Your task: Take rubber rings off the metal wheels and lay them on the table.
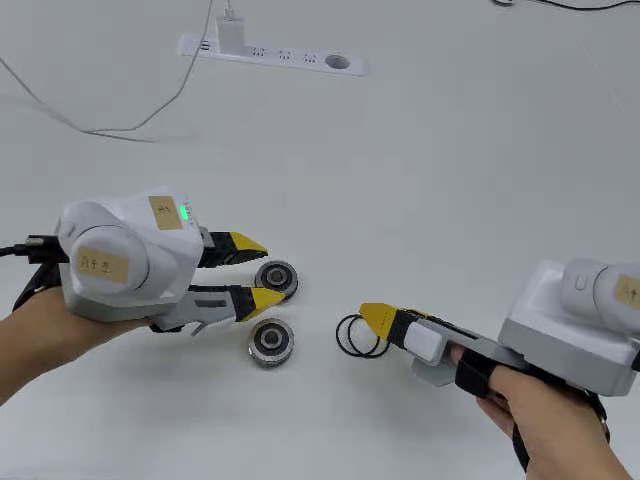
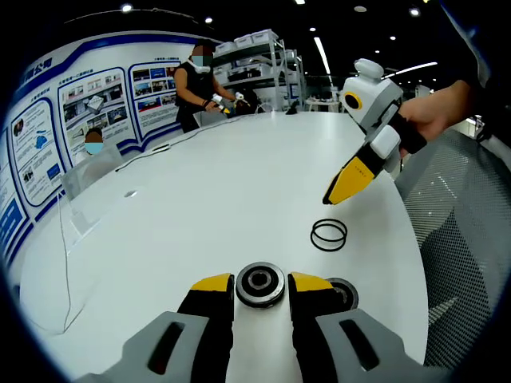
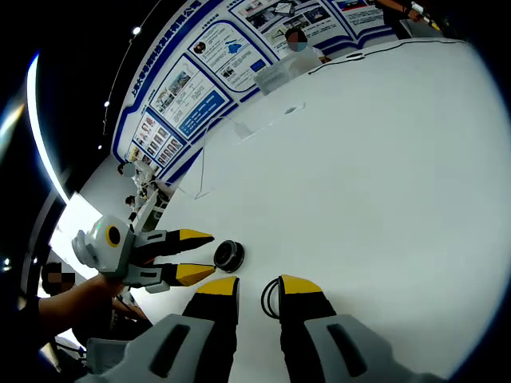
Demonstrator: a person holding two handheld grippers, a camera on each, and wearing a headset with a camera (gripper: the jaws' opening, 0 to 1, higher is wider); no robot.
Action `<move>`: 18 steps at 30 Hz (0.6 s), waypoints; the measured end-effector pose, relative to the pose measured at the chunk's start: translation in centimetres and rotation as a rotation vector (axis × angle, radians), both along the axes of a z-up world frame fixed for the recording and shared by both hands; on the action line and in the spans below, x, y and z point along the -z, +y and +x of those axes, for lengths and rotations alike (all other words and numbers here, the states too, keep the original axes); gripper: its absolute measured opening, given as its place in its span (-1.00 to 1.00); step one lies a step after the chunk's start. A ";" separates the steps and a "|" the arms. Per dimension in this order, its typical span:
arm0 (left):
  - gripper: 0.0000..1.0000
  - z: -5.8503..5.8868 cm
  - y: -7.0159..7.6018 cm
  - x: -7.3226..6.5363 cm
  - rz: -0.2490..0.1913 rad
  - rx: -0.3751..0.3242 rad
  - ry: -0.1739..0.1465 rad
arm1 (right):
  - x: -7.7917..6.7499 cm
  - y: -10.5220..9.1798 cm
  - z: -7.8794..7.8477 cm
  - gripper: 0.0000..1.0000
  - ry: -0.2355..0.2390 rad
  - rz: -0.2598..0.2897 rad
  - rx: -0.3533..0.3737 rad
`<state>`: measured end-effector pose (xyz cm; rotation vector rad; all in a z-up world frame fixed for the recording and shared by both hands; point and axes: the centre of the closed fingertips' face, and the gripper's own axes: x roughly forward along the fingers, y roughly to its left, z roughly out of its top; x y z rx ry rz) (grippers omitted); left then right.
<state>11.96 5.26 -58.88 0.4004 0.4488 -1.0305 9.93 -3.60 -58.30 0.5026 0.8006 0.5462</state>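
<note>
My right tongs (image 3: pixel 258 286) are nearest me. The jaws are a narrow gap apart and hold nothing, and the tips hover just beside the two rubber rings (image 1: pixel 360 335), which lie overlapped on the table (image 1: pixel 450 200). Left of the rings lies the near wheel (image 1: pixel 271 341), flat and free of both tongs. Just beyond it, my left tongs (image 1: pixel 262 270) stand partly open with a yellow tip on either side of the far wheel (image 2: pixel 260 285). I cannot tell whether they pinch it or only flank it.

With two rings already laid down, I judge the step in hand is steadying the far wheel for stripping. Its outer band looks dark, but I cannot say for sure that it is rubber. Next, the left must hold that wheel firmly while the right leaves the rings, crosses over and works a tip under the band. A power strip (image 1: pixel 270 52) lies far back, well clear.
</note>
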 end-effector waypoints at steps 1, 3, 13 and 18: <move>-0.46 -0.1 0.0 0.1 0.001 0.001 0.002 | 0.1 0.0 0.0 -0.59 0.002 -0.002 -0.001; -0.48 -0.1 0.1 0.4 0.009 -0.001 0.002 | 0.2 -0.1 -0.1 -0.59 0.005 -0.002 0.001; -0.59 0.5 0.2 0.3 -0.007 -0.017 0.002 | 0.5 -0.2 -0.2 -0.59 0.017 0.005 0.009; -0.61 0.6 0.2 0.5 -0.002 -0.013 0.010 | 0.7 -0.2 -0.3 -0.59 0.020 0.001 0.006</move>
